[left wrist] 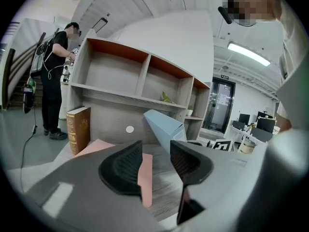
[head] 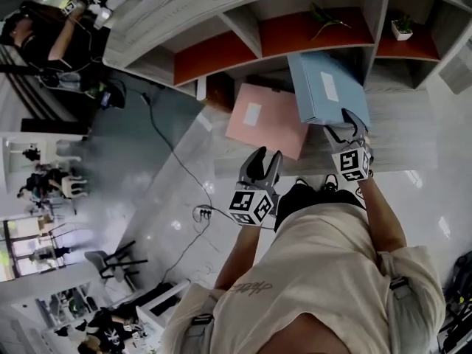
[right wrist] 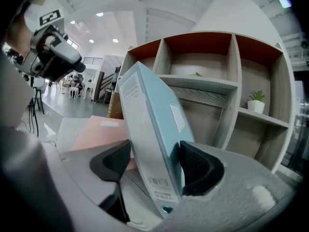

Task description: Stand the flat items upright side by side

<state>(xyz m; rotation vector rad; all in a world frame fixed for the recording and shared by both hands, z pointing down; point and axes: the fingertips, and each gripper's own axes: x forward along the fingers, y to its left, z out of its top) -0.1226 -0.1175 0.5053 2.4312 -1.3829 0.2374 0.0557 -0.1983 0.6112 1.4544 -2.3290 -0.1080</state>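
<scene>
Your right gripper [head: 345,127] pinches the tilted blue box file [head: 324,87], while your left gripper's [head: 267,158] jaws stand spread, empty.

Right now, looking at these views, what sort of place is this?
Probably a large open office or lab hall: a wooden shelf unit with open compartments, desks with monitors at the back, long ceiling lights and a glossy floor.

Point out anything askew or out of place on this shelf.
The blue file box leans tilted, clamped in the right gripper, not yet upright. The pink file box lies flat on the shelf board beside it. Only the brown book stands upright.
</scene>
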